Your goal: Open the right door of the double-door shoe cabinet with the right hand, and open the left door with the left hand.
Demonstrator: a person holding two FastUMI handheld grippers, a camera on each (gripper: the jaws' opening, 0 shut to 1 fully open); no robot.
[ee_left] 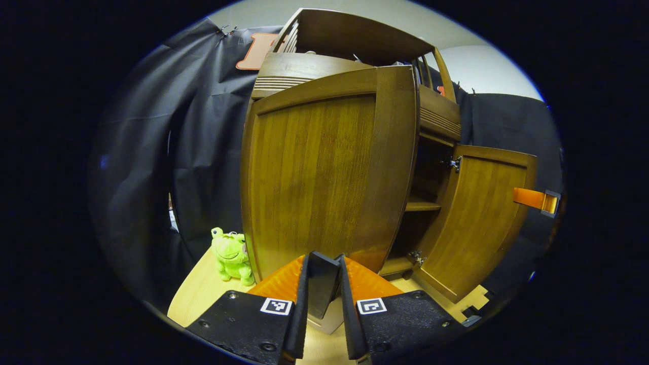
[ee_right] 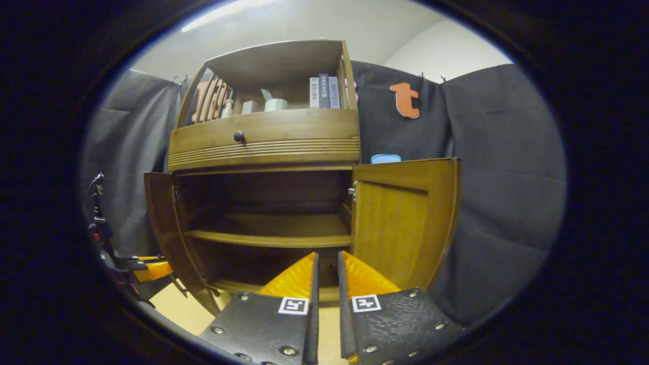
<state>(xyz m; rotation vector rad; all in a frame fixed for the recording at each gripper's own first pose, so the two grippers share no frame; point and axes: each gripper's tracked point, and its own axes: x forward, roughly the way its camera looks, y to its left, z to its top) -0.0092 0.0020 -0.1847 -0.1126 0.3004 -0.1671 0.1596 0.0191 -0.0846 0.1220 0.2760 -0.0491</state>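
The brown wooden shoe cabinet [ee_right: 263, 139] stands with both doors swung out. Its left door [ee_left: 314, 177] rises close in front of me in the left gripper view, outer face toward me. My left gripper [ee_left: 324, 261] is shut on a dark flat piece [ee_left: 320, 284] low on that door, seemingly its handle. The right door [ee_right: 405, 218] stands wide, also seen at an angle as the right door [ee_left: 481, 218]. My right gripper [ee_right: 327, 256] is back from the cabinet, fingers nearly together with nothing between them. The inner shelf [ee_right: 274, 235] is bare.
A green frog plush [ee_left: 231, 253] sits on the pale wooden table [ee_left: 197, 299] left of the cabinet. Books [ee_right: 324, 91] and small items fill the top shelf above a drawer with a dark knob [ee_right: 239, 136]. Black cloth hangs behind and beside the cabinet.
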